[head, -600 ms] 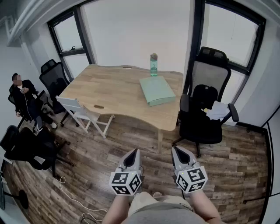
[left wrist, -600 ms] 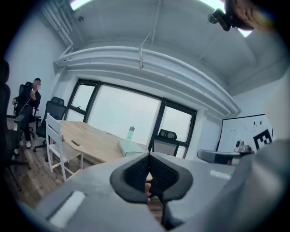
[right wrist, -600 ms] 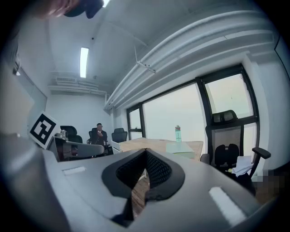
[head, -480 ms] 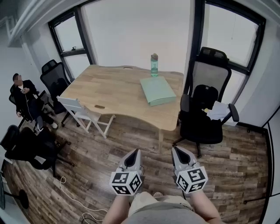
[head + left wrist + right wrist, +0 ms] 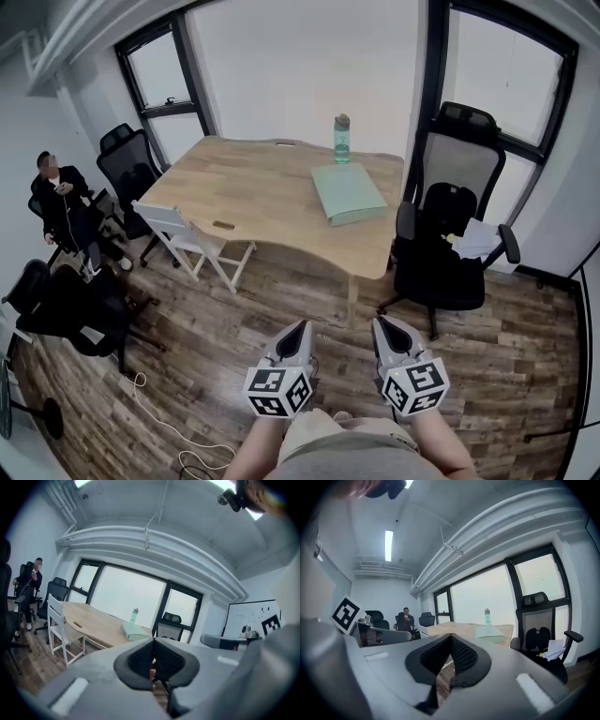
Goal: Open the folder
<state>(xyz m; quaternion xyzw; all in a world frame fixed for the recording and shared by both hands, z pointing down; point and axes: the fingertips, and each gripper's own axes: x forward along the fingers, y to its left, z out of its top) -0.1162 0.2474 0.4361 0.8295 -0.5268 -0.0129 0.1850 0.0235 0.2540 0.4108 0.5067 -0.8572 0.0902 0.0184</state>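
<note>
A pale green folder lies closed on the right part of the wooden table, just in front of a green bottle. It shows small and far in the left gripper view as the folder and in the right gripper view as the folder. My left gripper and right gripper hang side by side over the wooden floor, well short of the table. Both are shut with nothing between the jaws.
A black office chair with papers on its seat stands right of the table. A white wooden chair stands at the table's near left edge. A person sits at the far left among more black chairs. A cable lies on the floor.
The view has shifted slightly: table and folder sit a little further right and lower in the head view. Both grippers stay shut, close together.
</note>
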